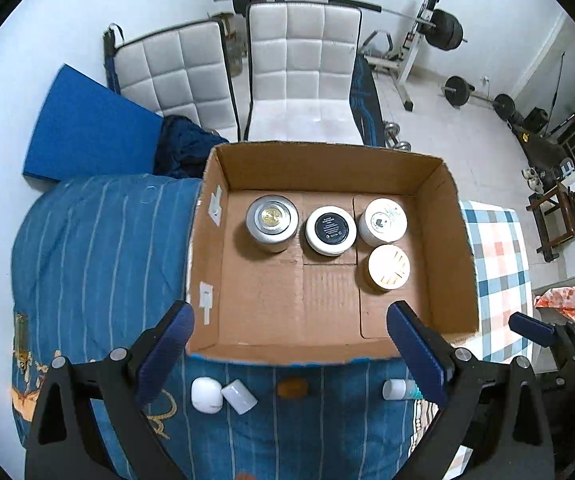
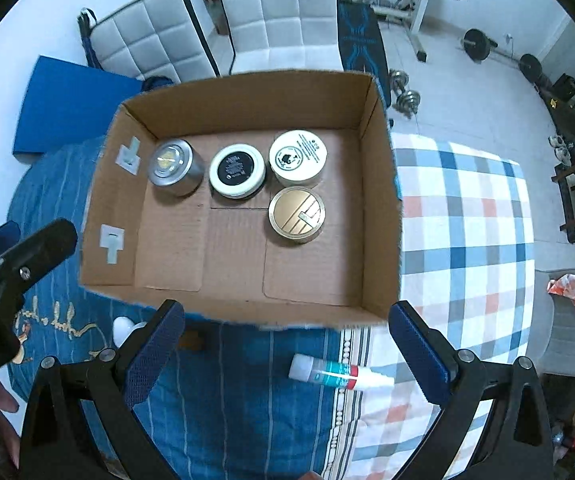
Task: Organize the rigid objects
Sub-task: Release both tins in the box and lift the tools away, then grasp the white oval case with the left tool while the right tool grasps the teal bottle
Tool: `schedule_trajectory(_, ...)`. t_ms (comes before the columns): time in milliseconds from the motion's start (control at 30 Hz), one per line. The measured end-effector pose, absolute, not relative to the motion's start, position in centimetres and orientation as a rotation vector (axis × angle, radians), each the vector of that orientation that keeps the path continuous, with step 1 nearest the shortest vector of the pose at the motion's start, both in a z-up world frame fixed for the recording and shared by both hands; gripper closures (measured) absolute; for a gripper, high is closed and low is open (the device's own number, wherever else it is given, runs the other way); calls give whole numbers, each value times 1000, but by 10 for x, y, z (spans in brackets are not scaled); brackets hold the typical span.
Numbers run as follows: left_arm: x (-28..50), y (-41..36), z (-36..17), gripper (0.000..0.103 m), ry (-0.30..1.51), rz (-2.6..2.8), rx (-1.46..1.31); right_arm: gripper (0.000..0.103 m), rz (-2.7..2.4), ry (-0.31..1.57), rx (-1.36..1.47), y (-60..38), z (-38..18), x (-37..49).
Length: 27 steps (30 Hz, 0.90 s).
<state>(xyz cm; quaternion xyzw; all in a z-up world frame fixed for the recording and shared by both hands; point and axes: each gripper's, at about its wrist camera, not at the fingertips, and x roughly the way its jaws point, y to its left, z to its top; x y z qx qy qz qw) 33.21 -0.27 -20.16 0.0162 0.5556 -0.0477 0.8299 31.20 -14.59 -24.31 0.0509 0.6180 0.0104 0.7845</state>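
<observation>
Below the near wall of the cardboard box [image 2: 247,312], on the bedcover toward its checked side, lies the tube [image 2: 339,376], long axis running left to right, white cap pointing left. It sits between and just ahead of the right gripper [image 2: 287,360], whose jaws stand wide and empty. The left gripper [image 1: 287,360], equally wide, is nearer the two small white containers [image 1: 223,396], so the tube likely falls to the right hand.
</observation>
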Motion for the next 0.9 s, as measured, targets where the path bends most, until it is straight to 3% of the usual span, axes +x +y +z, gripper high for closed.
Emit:
schedule_trajectory(300, 285, -2, -168, 4, 1092, -91, 27, 0, 67, 1217, 121, -146, -198, 272)
schedule_trajectory(500, 271, 24, -175, 4, 1118, -55, -14, 0, 120, 1234, 145, -149, -200, 258)
schedule_trajectory(633, 268, 64, -210, 4, 1200, 21, -42, 0, 122, 1354, 80, -155, -246, 254)
schedule_trajectory(900, 266, 124, -334, 4, 1476, 138, -139, 1, 41, 1597, -132, -161, -386, 252)
